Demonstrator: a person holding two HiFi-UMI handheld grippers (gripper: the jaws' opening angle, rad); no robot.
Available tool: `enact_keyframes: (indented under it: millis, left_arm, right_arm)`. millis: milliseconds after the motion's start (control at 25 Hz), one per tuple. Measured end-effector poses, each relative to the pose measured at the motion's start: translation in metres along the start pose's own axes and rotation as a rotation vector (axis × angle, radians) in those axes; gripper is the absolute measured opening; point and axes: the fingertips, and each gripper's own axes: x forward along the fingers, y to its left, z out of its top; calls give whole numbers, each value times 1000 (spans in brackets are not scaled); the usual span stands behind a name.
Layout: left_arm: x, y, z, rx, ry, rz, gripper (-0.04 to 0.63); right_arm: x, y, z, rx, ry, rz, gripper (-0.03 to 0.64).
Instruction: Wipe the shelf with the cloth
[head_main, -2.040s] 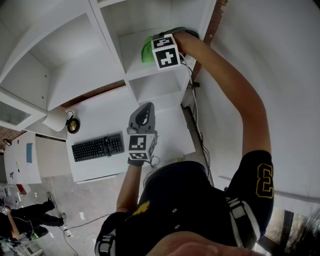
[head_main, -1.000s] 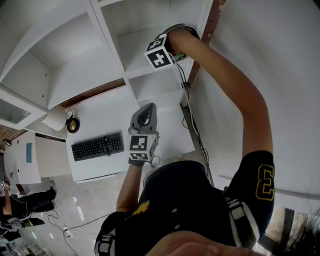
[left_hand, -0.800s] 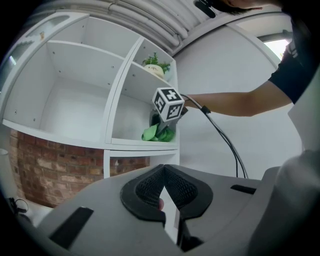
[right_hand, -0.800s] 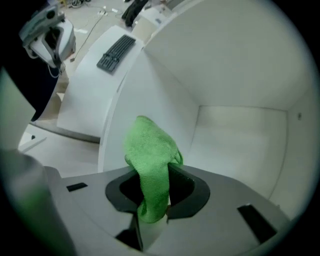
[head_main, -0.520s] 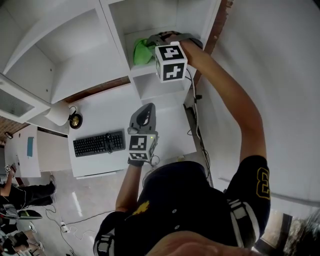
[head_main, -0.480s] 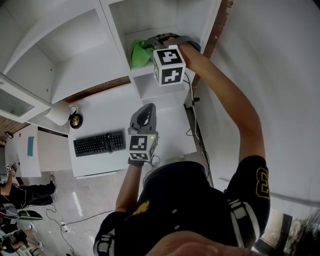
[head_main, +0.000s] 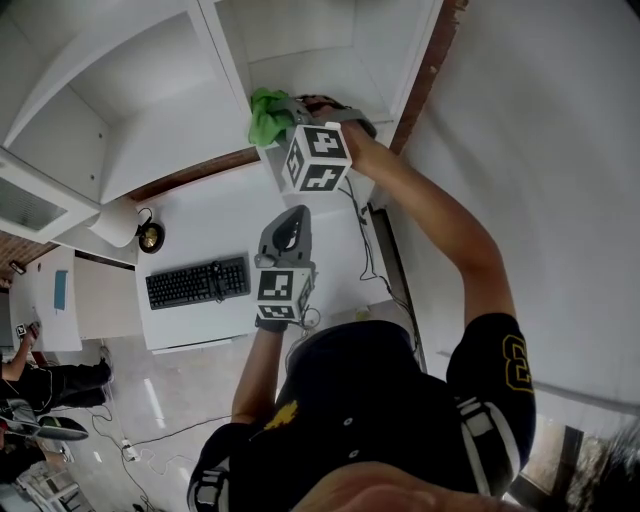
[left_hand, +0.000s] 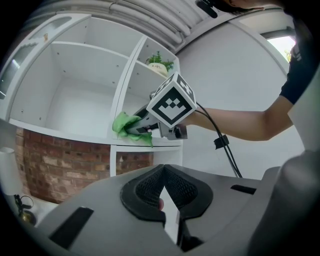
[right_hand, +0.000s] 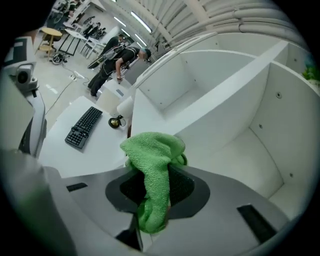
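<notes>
The right gripper (head_main: 283, 118) is clenching a bunched green cloth (head_main: 266, 114) between its jaws, reaching up toward 12 o'clock in the head view. In the right gripper view the cloth (right_hand: 152, 155) is bulging above the pads and trailing down between them toward 6 o'clock. The cloth is sitting at the front lip of the white shelf (head_main: 320, 65), close to the upright divider; seen from the left gripper view, a fold of it (left_hand: 127, 127) is drooping over that edge. The left gripper (head_main: 288, 222) is hovering well below, toward 6 o'clock from the right one, above the white desk (head_main: 215, 215). Its jaws are pressing together at the tips with nothing between them. A black keyboard (head_main: 196, 282) is lying on the desk at 9 o'clock from the left gripper.
</notes>
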Motion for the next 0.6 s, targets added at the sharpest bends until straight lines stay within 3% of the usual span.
enact_keyframes:
  millis: [600]
  left_arm:
    - [15, -22, -7, 3, 24, -55, 18]
  right_arm:
    - [-25, -15, -46, 197, 0, -80, 88]
